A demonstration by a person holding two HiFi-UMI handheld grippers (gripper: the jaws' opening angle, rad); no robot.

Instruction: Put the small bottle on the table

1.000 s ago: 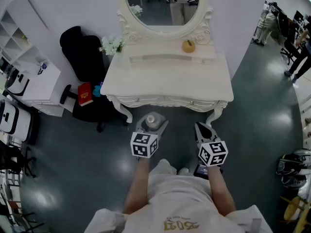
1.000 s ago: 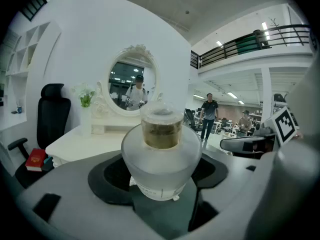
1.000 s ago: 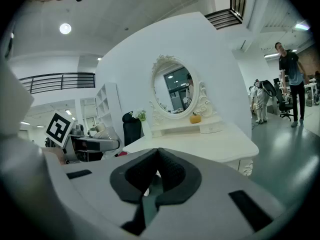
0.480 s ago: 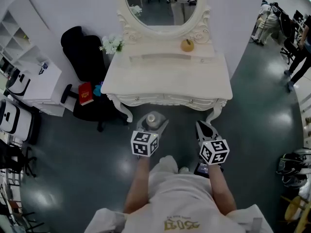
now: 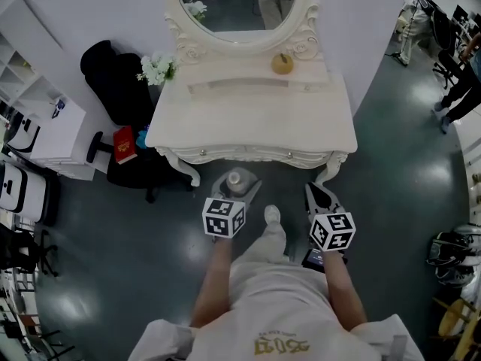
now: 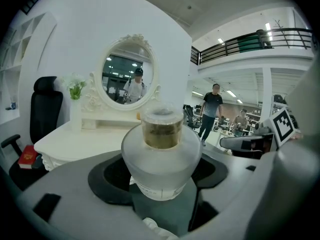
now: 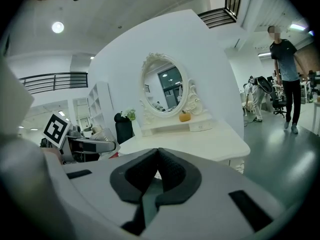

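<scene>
A small frosted bottle [image 6: 161, 159] with an amber neck and clear cap sits between the jaws of my left gripper [image 5: 236, 184], which is shut on it. From the head camera the small bottle [image 5: 236, 179] hangs over the floor just in front of the white dressing table [image 5: 252, 119]. My right gripper [image 5: 319, 196] is shut with nothing in it, its pads [image 7: 159, 170] meeting; it also hangs short of the table's front edge. The table top [image 7: 200, 141] lies ahead in the right gripper view.
On the table stand an oval mirror [image 5: 234, 6], a white flower bunch [image 5: 156, 69] and a small orange fruit [image 5: 282, 63]. A black office chair [image 5: 113, 89] with a red book [image 5: 124, 144] stands to the left. People [image 5: 458, 81] stand at the far right.
I have stepped closer to the table, one foot now forward between the grippers. Both grippers kept their states and sit nearer the table's front edge.
</scene>
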